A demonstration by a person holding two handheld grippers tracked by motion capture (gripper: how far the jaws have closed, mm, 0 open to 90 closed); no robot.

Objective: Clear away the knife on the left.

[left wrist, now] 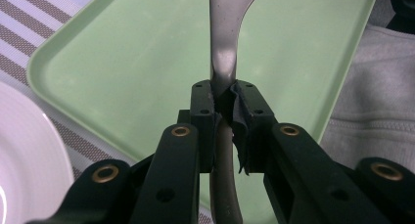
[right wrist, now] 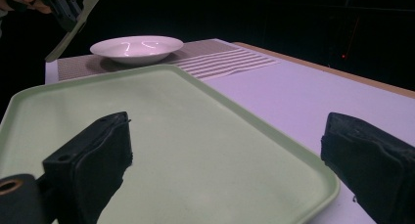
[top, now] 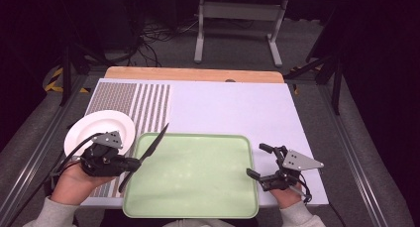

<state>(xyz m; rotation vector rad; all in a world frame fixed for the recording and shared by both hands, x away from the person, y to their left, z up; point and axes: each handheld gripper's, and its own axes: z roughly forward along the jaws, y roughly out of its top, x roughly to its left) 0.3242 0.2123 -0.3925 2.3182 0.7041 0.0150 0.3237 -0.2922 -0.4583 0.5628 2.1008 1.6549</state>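
A person's two sleeved forearms enter at the near edge of the table (top: 233, 108), each hand working a two-jaw gripper. The left gripper (top: 134, 162) has its fingers (left wrist: 203, 106) clenched on the handle of a single table knife (top: 148, 152), which hangs in the air over the left rim of the one pale green tray (top: 198, 207), blade slanting up and away toward the striped placemat (top: 148, 100). The right gripper (top: 257, 161) hovers by the tray's right edge, its fingers (right wrist: 98, 155) released, spread wide, with nothing between them. The knife looks stiff, light and smooth, likely metal, so it may slip or pivot in a narrow pinch; the grip sits on the handle, close to where it widens toward the blade, which seems the sensible place to hold it. Beyond the left hand one white plate (top: 99, 130) rests on the placemat, and farther off lie the table's wooden edge and a metal stand on the floor.
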